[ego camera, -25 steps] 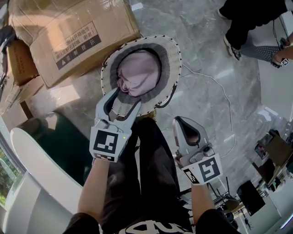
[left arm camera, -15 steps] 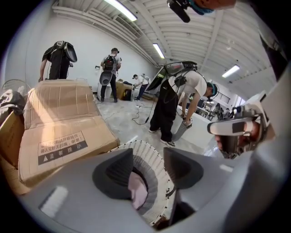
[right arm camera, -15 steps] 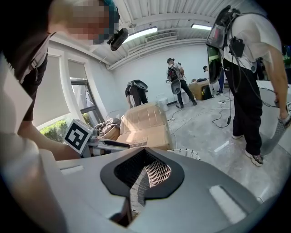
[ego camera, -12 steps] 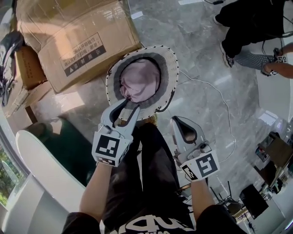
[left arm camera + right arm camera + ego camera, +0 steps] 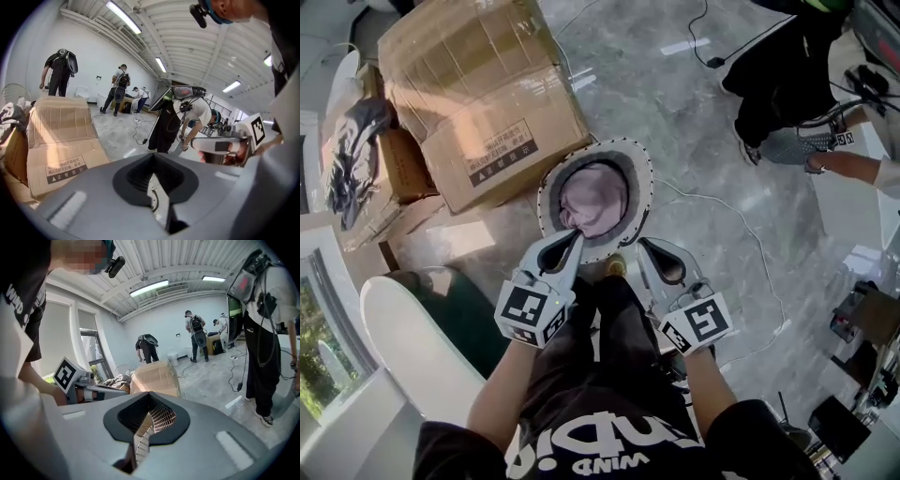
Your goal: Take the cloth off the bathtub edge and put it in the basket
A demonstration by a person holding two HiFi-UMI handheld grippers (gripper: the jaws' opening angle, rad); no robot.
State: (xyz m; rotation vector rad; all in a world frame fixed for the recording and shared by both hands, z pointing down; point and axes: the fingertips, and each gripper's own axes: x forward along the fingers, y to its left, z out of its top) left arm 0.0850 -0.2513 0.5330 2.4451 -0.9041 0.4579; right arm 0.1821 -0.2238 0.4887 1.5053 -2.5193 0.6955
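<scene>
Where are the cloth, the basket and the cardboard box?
cloth [image 5: 592, 199], head view, its pink middle.
basket [image 5: 644, 178], head view, its right rim.
box [image 5: 473, 80], head view, its top face.

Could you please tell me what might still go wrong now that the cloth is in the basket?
1. The white cable runs along the floor right beside the basket; a careless step could snag it and tip the basket.
2. The left gripper, its jaws just closed with nothing between them, hangs over the basket's near rim; dipping could hook the cloth and drag it out.
</scene>
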